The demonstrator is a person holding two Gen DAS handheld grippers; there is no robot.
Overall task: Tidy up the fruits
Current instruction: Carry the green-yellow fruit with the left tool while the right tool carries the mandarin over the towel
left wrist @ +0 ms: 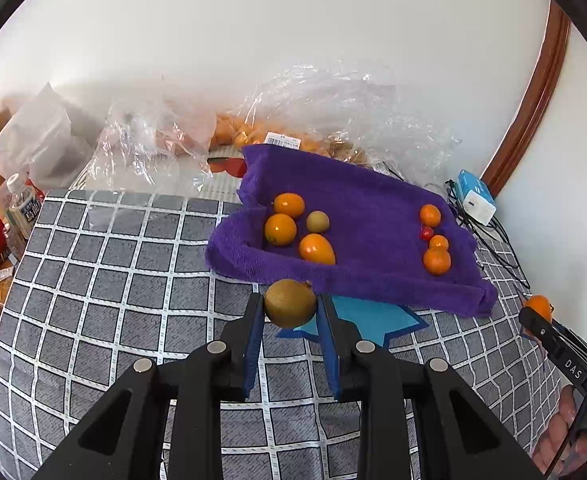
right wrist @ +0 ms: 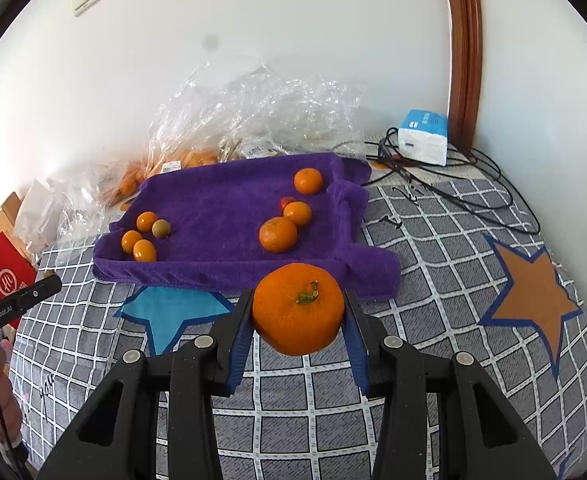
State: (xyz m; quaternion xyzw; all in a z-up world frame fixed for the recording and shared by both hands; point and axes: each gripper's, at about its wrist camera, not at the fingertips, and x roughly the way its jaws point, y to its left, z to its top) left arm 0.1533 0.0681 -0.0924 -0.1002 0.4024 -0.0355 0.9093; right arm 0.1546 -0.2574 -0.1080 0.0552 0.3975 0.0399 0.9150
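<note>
A: What does the left wrist view show?

B: The left hand-held gripper [left wrist: 289,312] is clamped on a small brown-green kiwi-like fruit [left wrist: 290,303], held above the grey checked cloth [left wrist: 113,264], just short of the purple towel-lined tray [left wrist: 373,280].

A: And the right wrist view?

B: The right hand-held gripper [right wrist: 298,316], partly closed, pinches a round orange mandarin [right wrist: 298,308] before the same tray, where an orange cluster [right wrist: 283,220] lies right and a mixed cluster [right wrist: 145,236] left.

A: Risks?

B: Round fruit may slip from the pads, or roll across the soft towel into the wrong group.
</note>
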